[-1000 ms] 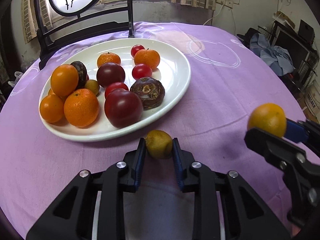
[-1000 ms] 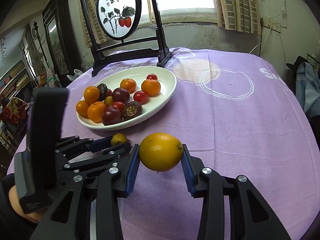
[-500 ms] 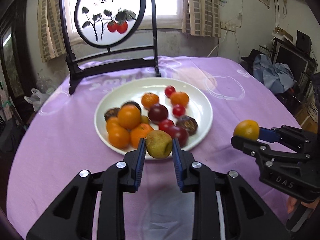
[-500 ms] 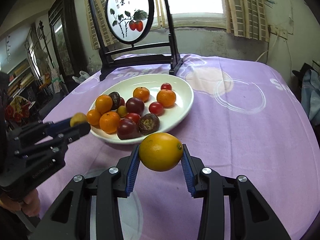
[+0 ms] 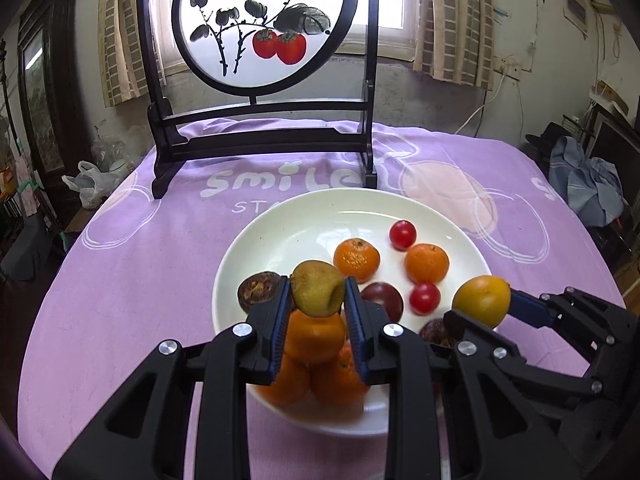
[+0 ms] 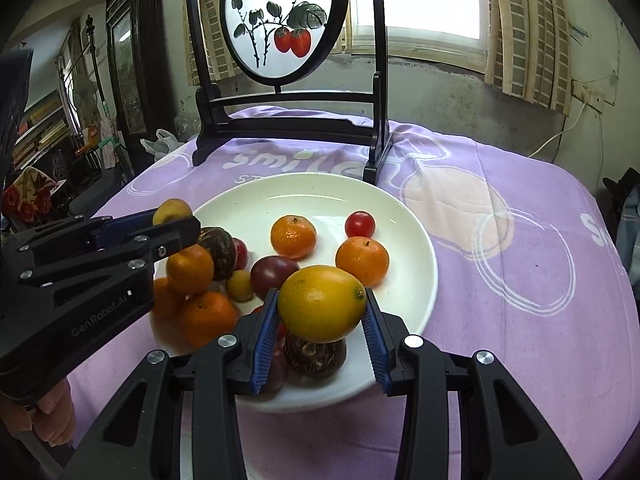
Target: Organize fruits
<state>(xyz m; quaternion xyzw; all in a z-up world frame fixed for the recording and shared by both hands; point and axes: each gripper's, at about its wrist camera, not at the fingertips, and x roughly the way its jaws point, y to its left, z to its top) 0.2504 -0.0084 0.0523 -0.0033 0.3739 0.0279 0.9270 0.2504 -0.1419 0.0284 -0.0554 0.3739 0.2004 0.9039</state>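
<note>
My left gripper is shut on a small yellow-green fruit and holds it above the near left part of the white plate. My right gripper is shut on a yellow-orange lemon and holds it above the plate's near edge. The plate holds several mandarins, cherry tomatoes, dark plums and brown passion fruits. The left gripper also shows in the right wrist view, and the lemon shows in the left wrist view.
A black wooden stand with a round painted screen stands on the purple tablecloth just behind the plate. Clothes and furniture lie past the table's right edge. Bags and shelves are at the left.
Both grippers have risen and moved forward over the plate, each still holding its fruit. The plate now lies right under the fingers.
</note>
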